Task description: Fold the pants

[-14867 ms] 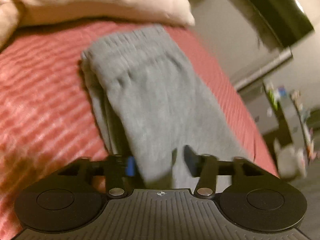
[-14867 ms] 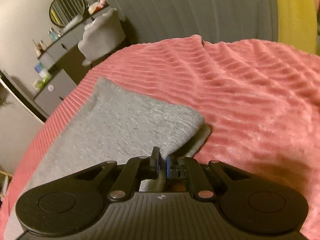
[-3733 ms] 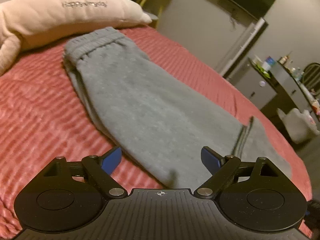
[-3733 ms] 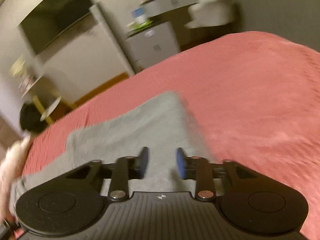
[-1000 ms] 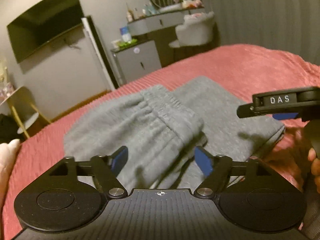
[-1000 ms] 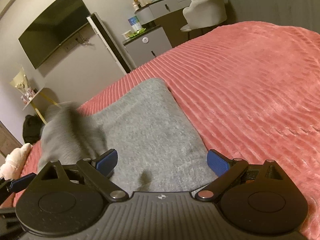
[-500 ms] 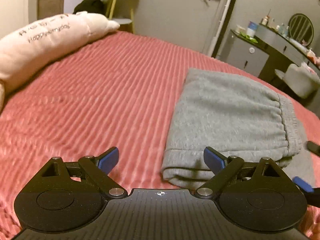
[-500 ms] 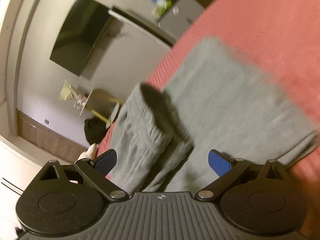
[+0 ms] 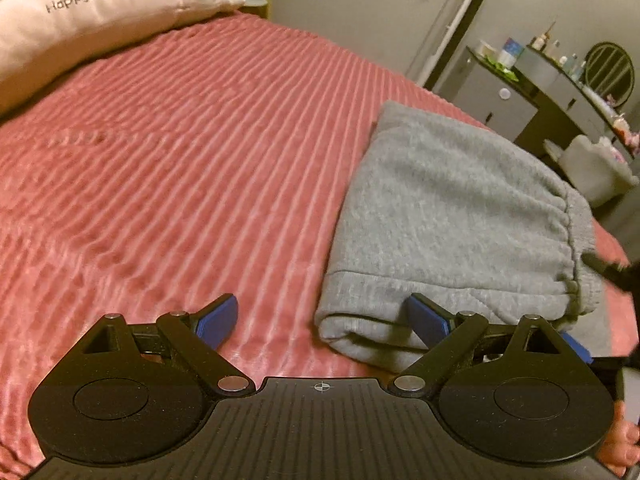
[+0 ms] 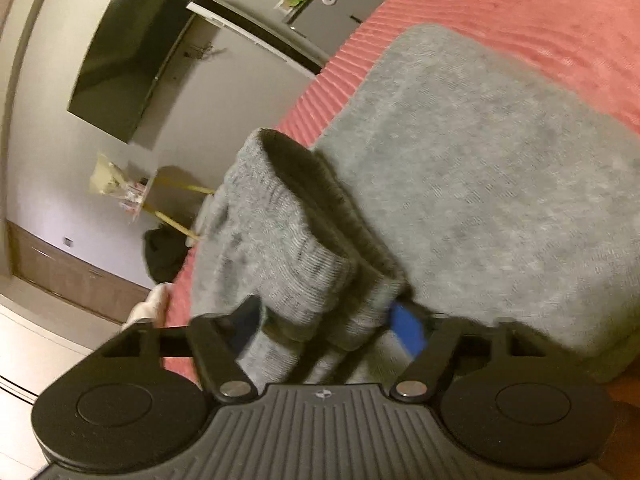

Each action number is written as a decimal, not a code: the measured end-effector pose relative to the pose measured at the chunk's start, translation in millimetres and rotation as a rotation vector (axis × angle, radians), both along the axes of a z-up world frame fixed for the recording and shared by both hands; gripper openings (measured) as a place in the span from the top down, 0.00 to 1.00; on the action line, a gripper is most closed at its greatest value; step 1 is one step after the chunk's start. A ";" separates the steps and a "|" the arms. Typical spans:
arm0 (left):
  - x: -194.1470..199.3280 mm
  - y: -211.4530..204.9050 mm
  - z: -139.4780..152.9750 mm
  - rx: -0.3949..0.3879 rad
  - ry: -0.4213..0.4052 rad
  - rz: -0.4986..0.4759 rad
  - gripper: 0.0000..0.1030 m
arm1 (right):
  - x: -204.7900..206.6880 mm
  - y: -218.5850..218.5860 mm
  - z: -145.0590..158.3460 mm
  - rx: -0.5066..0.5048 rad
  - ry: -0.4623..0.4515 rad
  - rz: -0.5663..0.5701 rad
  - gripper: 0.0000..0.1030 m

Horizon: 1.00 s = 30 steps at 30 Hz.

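Observation:
Grey sweatpants lie folded on a red ribbed bedspread; the gathered waistband sits on top at the right. My left gripper hovers low at the near folded edge, open wide with nothing between its pads; its right pad is next to the cloth. In the right wrist view the pants fill the frame and the waistband bulges between the fingers of my right gripper. Those jaws have narrowed around the thick cloth, which fills the gap. A black finger of the right gripper shows at the waistband.
A long pale pillow with lettering lies at the bed's far left. Beyond the bed stand a grey cabinet, a dresser with a round mirror, a white chair and a wall screen. A hand shows bottom right.
The right gripper's jaws, wide half a second ago, have drawn in around the waistband. The left gripper came slightly nearer the folded edge and stayed open.

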<state>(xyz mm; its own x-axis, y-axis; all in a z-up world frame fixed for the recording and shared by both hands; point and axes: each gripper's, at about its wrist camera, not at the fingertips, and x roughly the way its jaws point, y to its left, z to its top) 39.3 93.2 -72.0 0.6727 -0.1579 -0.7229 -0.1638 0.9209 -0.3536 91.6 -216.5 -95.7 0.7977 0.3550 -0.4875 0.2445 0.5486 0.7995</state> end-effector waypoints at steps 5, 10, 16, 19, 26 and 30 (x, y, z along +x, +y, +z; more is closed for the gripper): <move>-2.6 -7.8 1.5 0.008 -0.022 -0.049 0.07 | 19.1 20.4 7.6 -0.098 0.061 -0.020 0.17; -6.6 -9.3 2.2 -0.039 -0.041 -0.090 0.07 | 12.8 34.4 39.1 -0.229 0.048 -0.037 0.56; -4.4 -24.3 0.3 -0.041 -0.031 -0.200 0.07 | -1.4 55.8 110.1 -0.335 -0.144 -0.022 0.59; 5.7 -18.4 -10.7 -0.034 0.047 -0.124 0.15 | -15.2 60.4 133.6 -0.377 -0.220 -0.035 0.59; 1.5 -7.7 -7.0 -0.124 -0.041 -0.109 0.22 | -43.8 31.8 154.0 -0.400 -0.287 -0.115 0.60; 3.5 -19.6 -8.8 -0.086 -0.016 -0.157 0.17 | -62.1 0.9 131.7 -0.435 -0.221 -0.187 0.59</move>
<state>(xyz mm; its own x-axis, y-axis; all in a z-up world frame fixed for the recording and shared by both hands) 42.8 73.6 -80.7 0.6461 -0.3228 -0.6916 -0.0144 0.9008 -0.4340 29.5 -215.6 36.0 0.9288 -0.0011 -0.3707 0.2208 0.8049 0.5508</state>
